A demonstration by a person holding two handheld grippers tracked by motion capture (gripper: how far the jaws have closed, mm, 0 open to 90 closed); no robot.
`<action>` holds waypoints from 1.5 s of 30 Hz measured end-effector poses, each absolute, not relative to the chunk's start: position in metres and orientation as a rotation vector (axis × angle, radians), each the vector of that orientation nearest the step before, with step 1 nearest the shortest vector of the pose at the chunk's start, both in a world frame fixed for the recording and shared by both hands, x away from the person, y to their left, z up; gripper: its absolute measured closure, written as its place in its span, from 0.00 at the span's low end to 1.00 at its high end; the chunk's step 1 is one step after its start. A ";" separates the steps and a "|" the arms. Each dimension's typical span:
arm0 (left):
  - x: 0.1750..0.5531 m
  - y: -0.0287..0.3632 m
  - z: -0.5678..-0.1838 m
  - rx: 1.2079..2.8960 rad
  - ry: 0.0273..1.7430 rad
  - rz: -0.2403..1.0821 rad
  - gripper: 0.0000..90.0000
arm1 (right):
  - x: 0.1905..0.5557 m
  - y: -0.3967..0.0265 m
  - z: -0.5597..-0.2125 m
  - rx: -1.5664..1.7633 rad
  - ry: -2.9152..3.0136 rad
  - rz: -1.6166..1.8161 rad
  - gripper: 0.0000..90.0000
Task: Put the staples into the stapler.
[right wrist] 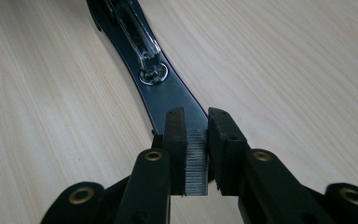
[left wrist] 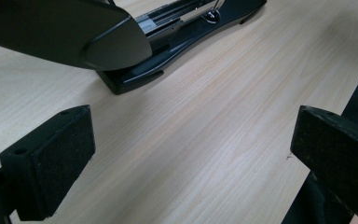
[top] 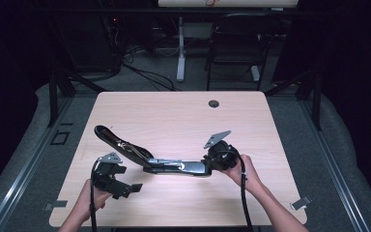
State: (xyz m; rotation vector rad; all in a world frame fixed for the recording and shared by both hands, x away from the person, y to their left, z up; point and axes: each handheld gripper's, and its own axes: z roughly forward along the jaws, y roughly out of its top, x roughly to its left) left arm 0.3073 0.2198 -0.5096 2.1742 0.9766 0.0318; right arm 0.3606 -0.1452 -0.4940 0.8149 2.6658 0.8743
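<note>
In the right gripper view, the right gripper [right wrist: 196, 140] has its jaws pressed together on a strip of staples [right wrist: 196, 161], a ribbed grey block between the pads; its lower end is cut off behind the jaw links. Just beyond, at twelve o'clock, the stapler [right wrist: 168, 91] lies open on the table [right wrist: 284, 70], its far tip cropped by the top edge. From above, the right gripper [top: 211, 162] is at the stapler's [top: 145, 157] base end, at four o'clock from the table's centre; the staples are too small to make out there. The left gripper [top: 125, 189], at seven o'clock, has its jaws wide apart over bare wood. In the left gripper view its pads [left wrist: 63, 156] stand apart, and the stapler's raised lid [left wrist: 74, 35] is cut off at eleven o'clock.
</note>
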 end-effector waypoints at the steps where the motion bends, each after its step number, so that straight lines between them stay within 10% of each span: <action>1: 0.307 0.220 -0.509 2.169 0.981 0.035 0.00 | 0.362 -0.143 -0.494 0.807 2.670 0.874 0.87; 45: 0.309 0.220 -0.513 2.195 0.976 -0.006 0.00 | 0.397 -0.087 -0.495 0.568 2.766 1.054 0.87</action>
